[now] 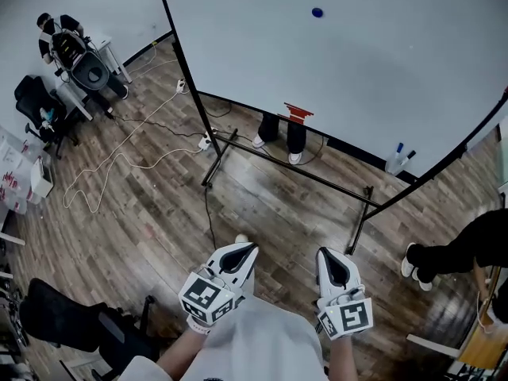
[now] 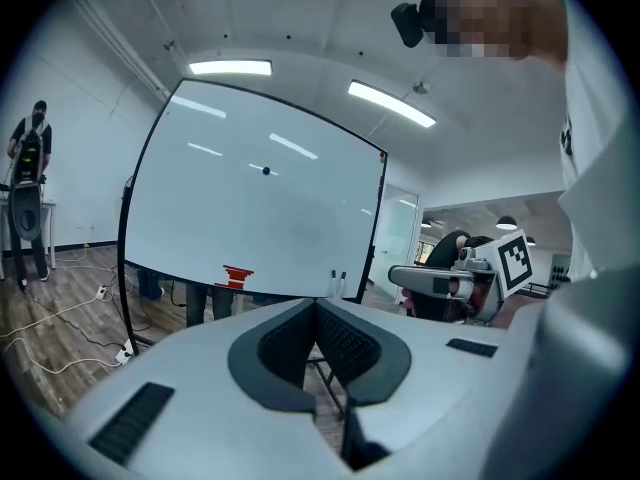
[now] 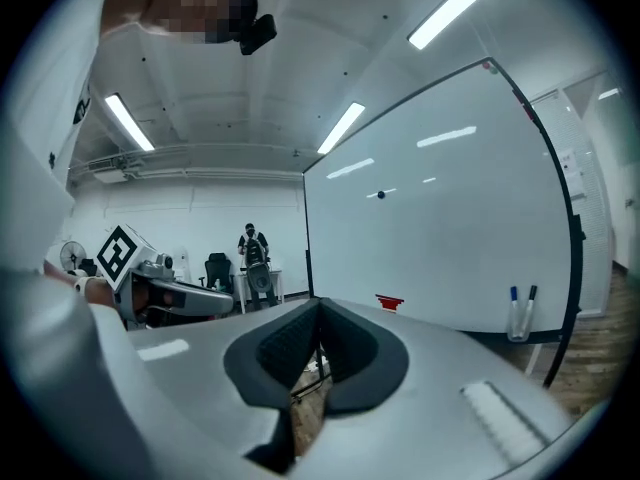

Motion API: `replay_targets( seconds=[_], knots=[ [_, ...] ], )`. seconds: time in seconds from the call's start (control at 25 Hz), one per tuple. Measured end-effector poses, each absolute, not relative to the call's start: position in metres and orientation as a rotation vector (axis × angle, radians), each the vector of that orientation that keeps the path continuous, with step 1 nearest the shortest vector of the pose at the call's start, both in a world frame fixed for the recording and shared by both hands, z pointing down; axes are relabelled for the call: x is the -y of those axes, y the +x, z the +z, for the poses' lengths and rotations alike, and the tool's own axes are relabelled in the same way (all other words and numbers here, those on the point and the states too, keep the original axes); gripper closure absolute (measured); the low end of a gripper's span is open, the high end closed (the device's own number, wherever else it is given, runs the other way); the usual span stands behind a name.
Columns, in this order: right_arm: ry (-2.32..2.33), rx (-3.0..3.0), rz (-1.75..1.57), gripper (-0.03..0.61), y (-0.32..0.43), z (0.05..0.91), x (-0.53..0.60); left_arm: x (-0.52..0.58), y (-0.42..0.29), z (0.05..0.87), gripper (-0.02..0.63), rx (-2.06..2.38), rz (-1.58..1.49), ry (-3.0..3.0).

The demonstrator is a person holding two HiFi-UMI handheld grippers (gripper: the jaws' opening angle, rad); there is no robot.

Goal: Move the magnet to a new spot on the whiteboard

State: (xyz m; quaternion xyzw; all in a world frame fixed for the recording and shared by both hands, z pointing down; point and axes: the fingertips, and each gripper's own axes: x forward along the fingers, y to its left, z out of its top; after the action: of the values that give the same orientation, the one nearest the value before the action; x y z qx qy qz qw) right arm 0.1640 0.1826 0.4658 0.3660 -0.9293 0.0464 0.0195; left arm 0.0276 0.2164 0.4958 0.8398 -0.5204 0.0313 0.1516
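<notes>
A small blue magnet (image 1: 317,12) sticks high on the big whiteboard (image 1: 357,78), well ahead of me. It also shows as a dark dot, the magnet (image 2: 266,171) in the left gripper view and the magnet (image 3: 381,195) in the right gripper view. My left gripper (image 1: 245,252) and right gripper (image 1: 331,262) are held low near my body, side by side, far from the board. Both have their jaws together with nothing between them. The left gripper (image 2: 316,308) and right gripper (image 3: 320,308) both point at the board.
The whiteboard (image 2: 260,198) stands on a black frame (image 1: 286,169) with a red eraser (image 1: 298,113) and markers (image 1: 399,158) on its ledge. Legs of a person (image 1: 279,136) show behind it. Cables (image 1: 127,145) cross the wood floor. Another person (image 1: 59,42) is far left; a seated person (image 1: 468,248) is right.
</notes>
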Motion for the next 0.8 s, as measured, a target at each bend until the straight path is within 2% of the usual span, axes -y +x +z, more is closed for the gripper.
replay_targets(
  seconds=[0.16,0.44,0.8],
  knots=[
    [1.206,2.878,0.236,0.568,0.114,0.452,-0.109,-0.143,-0.013,0.480,0.607,1.394,0.143,2.476],
    [1.341,2.821,0.182,0.568,0.044,0.430,0.001,-0.035,-0.077,0.454,0.607,1.258,0.096,2.567],
    [1.384,2.801,0.117,0.568,-0.008,0.411,0.075,0.044,-0.117,0.443,0.607,1.179,0.037,2.579]
  ],
)
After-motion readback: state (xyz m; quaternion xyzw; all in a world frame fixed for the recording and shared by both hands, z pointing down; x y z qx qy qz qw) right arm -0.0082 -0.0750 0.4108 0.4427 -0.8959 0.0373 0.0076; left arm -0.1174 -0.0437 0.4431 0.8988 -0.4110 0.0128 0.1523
